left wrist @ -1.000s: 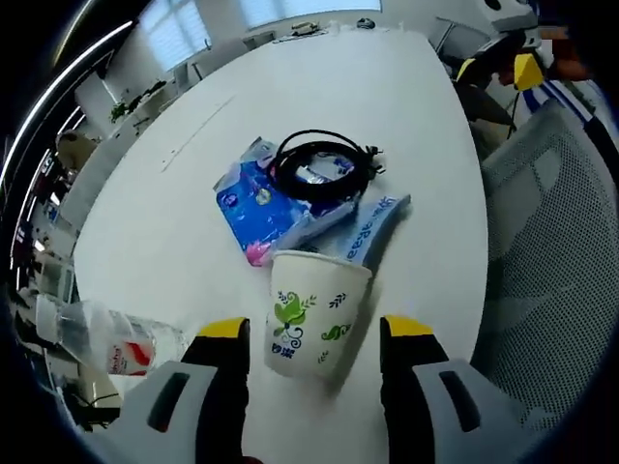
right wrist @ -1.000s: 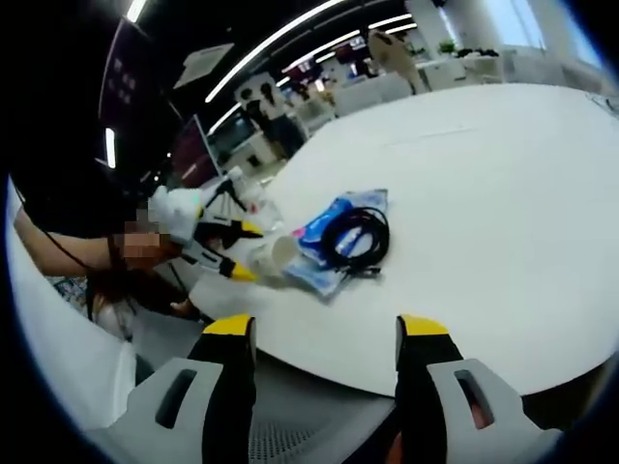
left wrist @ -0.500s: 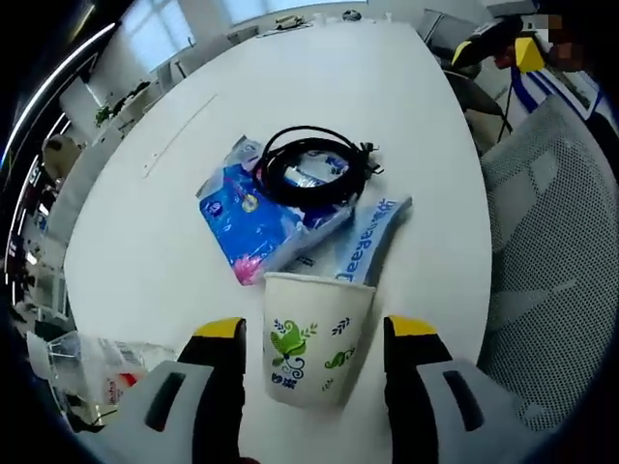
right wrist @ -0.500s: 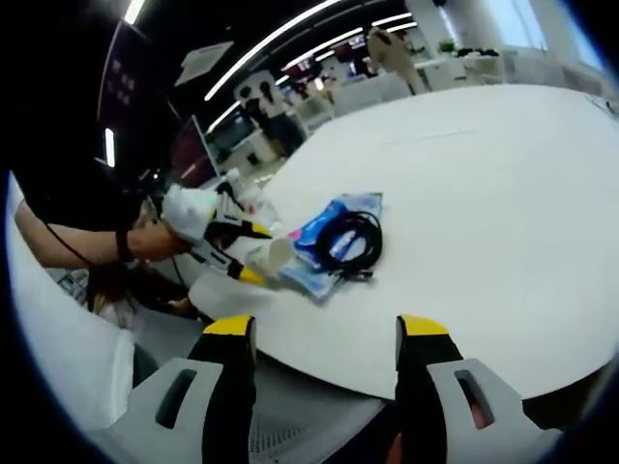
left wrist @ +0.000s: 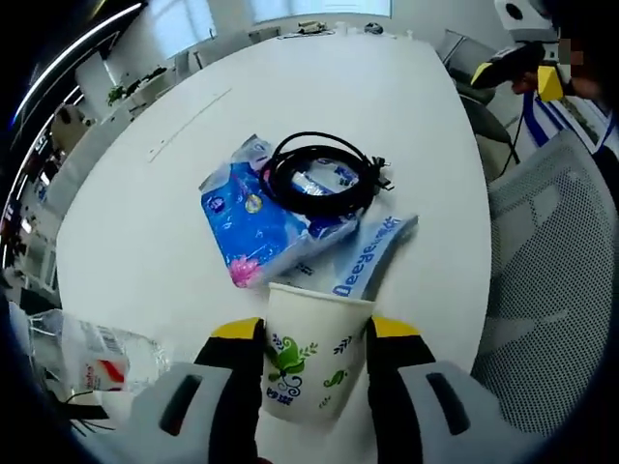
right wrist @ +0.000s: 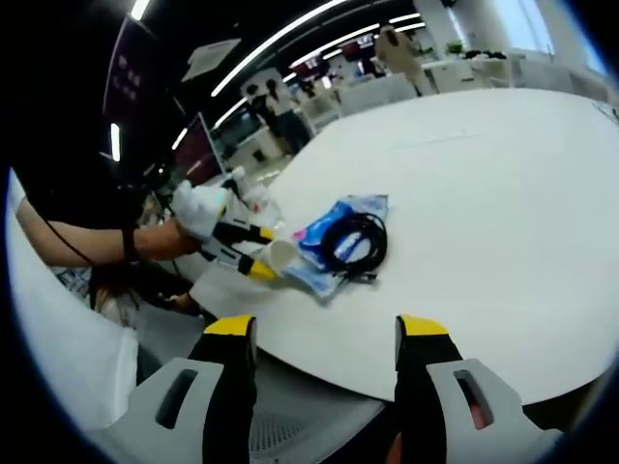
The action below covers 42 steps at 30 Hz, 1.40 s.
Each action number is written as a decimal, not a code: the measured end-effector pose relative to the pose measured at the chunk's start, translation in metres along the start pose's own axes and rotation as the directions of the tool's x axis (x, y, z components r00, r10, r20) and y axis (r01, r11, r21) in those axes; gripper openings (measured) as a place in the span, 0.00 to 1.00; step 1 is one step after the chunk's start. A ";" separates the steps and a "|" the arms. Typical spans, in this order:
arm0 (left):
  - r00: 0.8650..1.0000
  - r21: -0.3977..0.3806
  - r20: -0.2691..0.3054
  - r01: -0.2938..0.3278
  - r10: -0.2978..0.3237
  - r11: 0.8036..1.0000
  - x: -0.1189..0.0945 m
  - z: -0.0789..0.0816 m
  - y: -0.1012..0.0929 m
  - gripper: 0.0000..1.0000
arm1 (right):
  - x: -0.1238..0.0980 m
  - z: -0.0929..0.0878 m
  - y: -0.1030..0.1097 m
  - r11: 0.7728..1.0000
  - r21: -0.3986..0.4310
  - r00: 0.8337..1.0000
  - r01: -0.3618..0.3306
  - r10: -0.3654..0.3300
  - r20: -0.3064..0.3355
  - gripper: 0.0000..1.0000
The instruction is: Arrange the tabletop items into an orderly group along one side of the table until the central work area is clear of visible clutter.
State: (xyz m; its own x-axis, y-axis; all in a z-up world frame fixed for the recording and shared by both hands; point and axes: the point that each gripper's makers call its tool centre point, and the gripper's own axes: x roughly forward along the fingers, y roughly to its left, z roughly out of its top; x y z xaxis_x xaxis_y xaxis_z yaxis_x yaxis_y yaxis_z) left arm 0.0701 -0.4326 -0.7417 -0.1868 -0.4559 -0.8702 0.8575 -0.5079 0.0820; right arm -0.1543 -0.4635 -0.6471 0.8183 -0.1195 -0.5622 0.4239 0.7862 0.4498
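A white paper cup (left wrist: 302, 362) with green leaf print stands between my left gripper's (left wrist: 314, 333) yellow-tipped jaws, which press on both its sides. Just beyond it lie a blue tissue pack (left wrist: 256, 217), a black cable coil (left wrist: 319, 174) on top of the pack, and a blue-and-white sachet (left wrist: 372, 256). In the right gripper view the cup (right wrist: 276, 256), the pack (right wrist: 324, 227) and the cable (right wrist: 353, 242) sit near the table's left edge, with the left gripper (right wrist: 242, 253) at the cup. My right gripper (right wrist: 326, 333) hangs open and holds nothing, off the near table edge.
A clear plastic bottle (left wrist: 92, 353) lies at the table edge, left of the cup. A grey mesh chair (left wrist: 551, 271) stands at the right. The white table (right wrist: 484, 193) stretches far beyond the items. A gloved hand (right wrist: 198, 208) holds the left gripper.
My left gripper's jaws have narrowed from a wide gap onto the cup's sides. The right gripper stays open and about where it was.
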 end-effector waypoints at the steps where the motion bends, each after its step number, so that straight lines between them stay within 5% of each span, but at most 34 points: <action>1: 1.000 -0.015 0.003 -0.001 0.001 1.000 -0.001 -0.003 0.000 0.40 | 0.000 -0.002 0.001 1.000 0.001 1.000 -0.002 0.002 -0.003 0.56; 7: 0.999 -0.123 0.023 -0.024 0.027 0.992 -0.011 -0.018 -0.006 0.39 | 0.004 -0.010 0.002 1.000 0.006 1.000 -0.015 0.016 -0.026 0.56; 12: 0.997 -0.248 0.041 -0.051 0.063 0.967 -0.022 -0.034 -0.010 0.39 | 0.012 -0.007 0.007 0.999 -0.003 0.999 -0.037 0.037 -0.037 0.56; 25: 0.993 -0.284 -0.014 -0.113 0.114 0.952 -0.036 -0.062 -0.015 0.40 | 0.030 -0.001 0.024 0.994 -0.048 0.993 -0.099 0.095 -0.074 0.55; 34: 0.993 -0.314 -0.016 -0.116 0.117 0.942 -0.030 -0.064 -0.010 0.43 | 0.027 0.000 0.029 0.991 -0.064 0.991 -0.113 0.108 -0.080 0.55; 39: 0.991 -0.396 0.028 -0.110 0.132 0.911 -0.032 -0.063 -0.004 0.40 | 0.022 -0.006 0.026 0.993 -0.059 0.991 -0.104 0.099 -0.089 0.55; 42: 0.985 -0.507 0.071 -0.101 0.158 0.856 -0.038 -0.063 -0.003 0.38 | 0.021 -0.007 0.025 0.993 -0.055 0.991 -0.102 0.097 -0.089 0.55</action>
State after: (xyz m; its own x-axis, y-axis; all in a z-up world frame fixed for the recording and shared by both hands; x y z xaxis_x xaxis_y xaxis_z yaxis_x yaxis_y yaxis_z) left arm 0.1049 -0.3674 -0.7397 -0.0824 -0.5815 -0.8094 0.9959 -0.0183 -0.0882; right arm -0.1295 -0.4416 -0.6522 0.8178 0.0115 -0.5753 0.3160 0.8266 0.4657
